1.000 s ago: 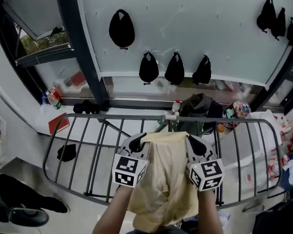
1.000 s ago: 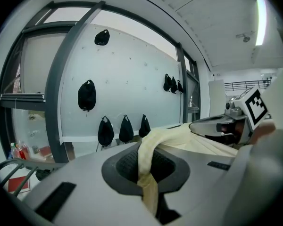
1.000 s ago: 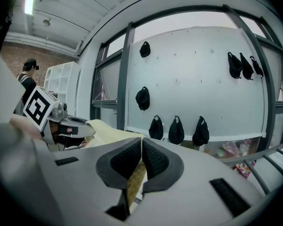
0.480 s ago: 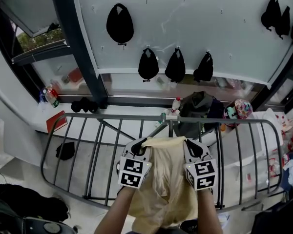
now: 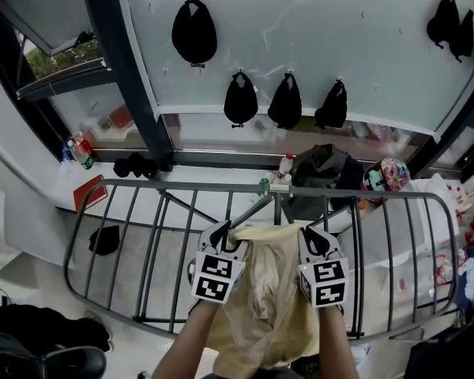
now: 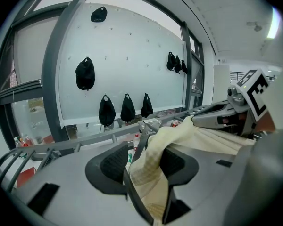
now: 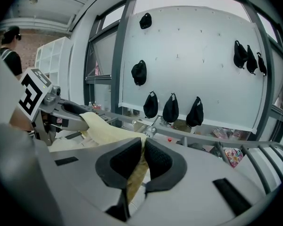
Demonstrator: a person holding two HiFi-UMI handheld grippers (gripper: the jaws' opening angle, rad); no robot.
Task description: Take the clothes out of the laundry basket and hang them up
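From the head view, the pale yellow garment [image 5: 272, 290] drapes over the near rail of the drying rack [image 5: 182, 186], with the left gripper [image 5: 221, 234] and right gripper [image 5: 320, 243] at its top edge. It looks light, limp and creasy, best pinched at the hem corners. In the left gripper view, the left gripper [image 6: 146, 161] has just been opening, with cloth lying loose between the parted jaws. In the right gripper view, the right gripper [image 7: 142, 159] is clamped on the fabric [image 7: 108, 131]. No brand or label is readable, only the marker cubes' [image 5: 218, 276] square patterns.

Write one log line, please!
left gripper: jaws just opening, yellow garment between; right gripper: shut on yellow garment; yellow garment over drying rack
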